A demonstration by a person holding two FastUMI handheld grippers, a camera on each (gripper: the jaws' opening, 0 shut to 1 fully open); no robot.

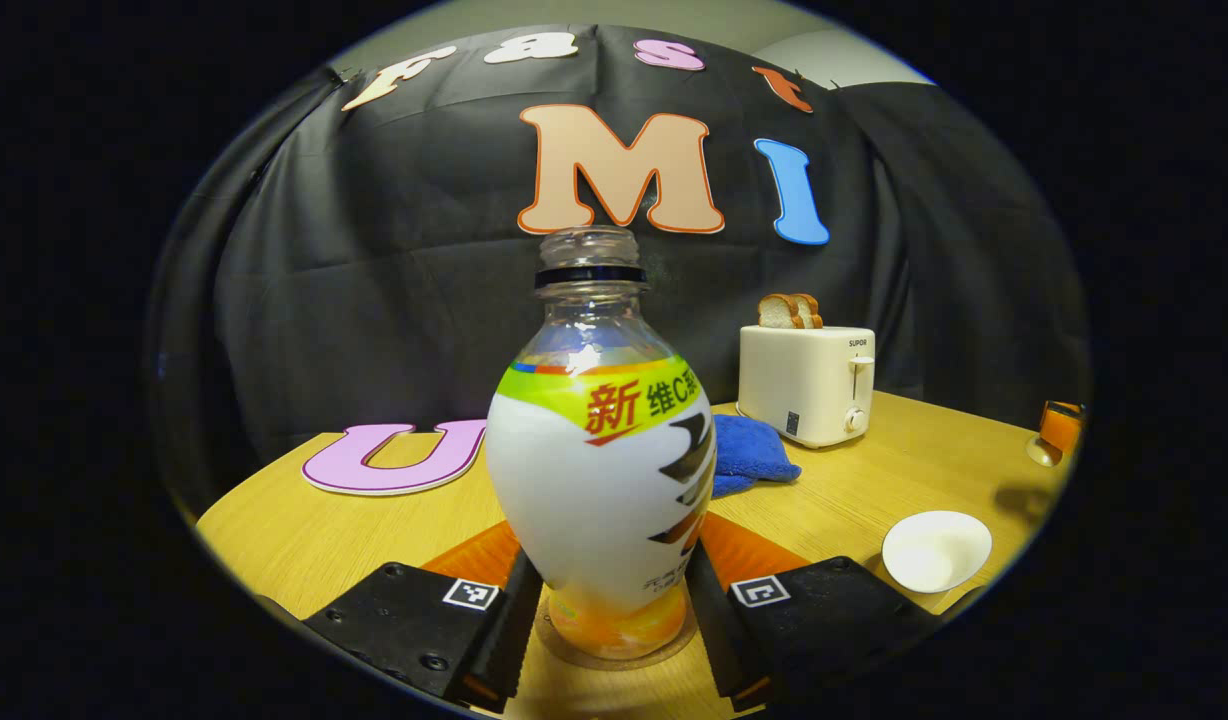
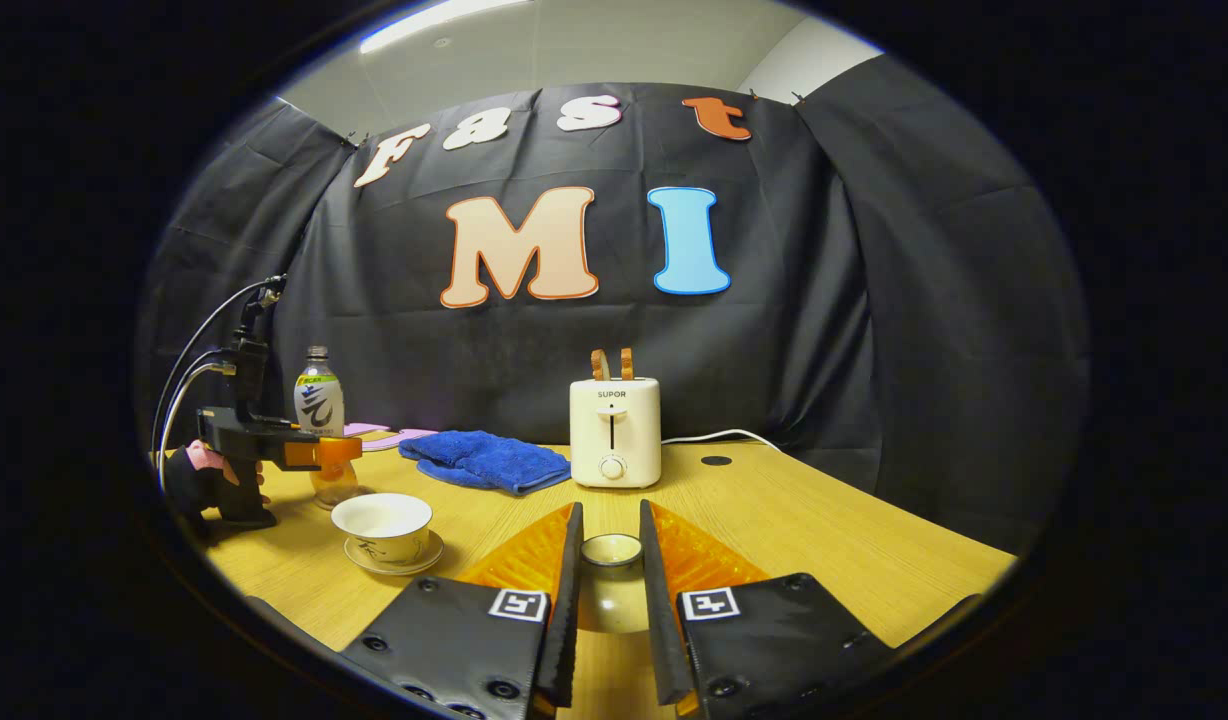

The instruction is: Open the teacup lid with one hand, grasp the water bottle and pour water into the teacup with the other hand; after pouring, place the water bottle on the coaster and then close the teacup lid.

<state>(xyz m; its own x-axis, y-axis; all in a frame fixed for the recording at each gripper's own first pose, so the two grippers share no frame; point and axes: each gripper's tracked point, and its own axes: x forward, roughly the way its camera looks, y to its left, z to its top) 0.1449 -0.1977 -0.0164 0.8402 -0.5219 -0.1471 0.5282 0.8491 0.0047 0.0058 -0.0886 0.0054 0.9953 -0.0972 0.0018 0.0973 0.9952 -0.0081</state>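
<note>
Water bottle (image 1: 602,470): upright on the round coaster (image 1: 614,652), long axis vertical, uncapped neck pointing straight up; on the wooden table (image 1: 324,540), in front of and left of the toaster (image 1: 807,382).
Left gripper (image 1: 606,610): fingers flank the bottle's lower body, one each side, close against it; real pressure cannot be told. In the right gripper view the same gripper (image 2: 329,452) reaches the bottle (image 2: 320,410) from the left, a hand (image 2: 209,475) holding it.
Teacup (image 2: 382,528): open, lid off, on its saucer, upright; left of and nearer than the toaster (image 2: 614,430), just beside the bottle.
Lid (image 2: 611,585): between the right gripper's fingers, well nearer than the toaster; looks inverted, ring-shaped knob up, axis vertical.
Right gripper (image 2: 611,590): narrow gap, both fingers against the lid's sides, held.
Blue cloth (image 2: 486,460): crumpled, left of the toaster, behind the teacup.
Bread: two slices stand up from the toaster slots.
</note>
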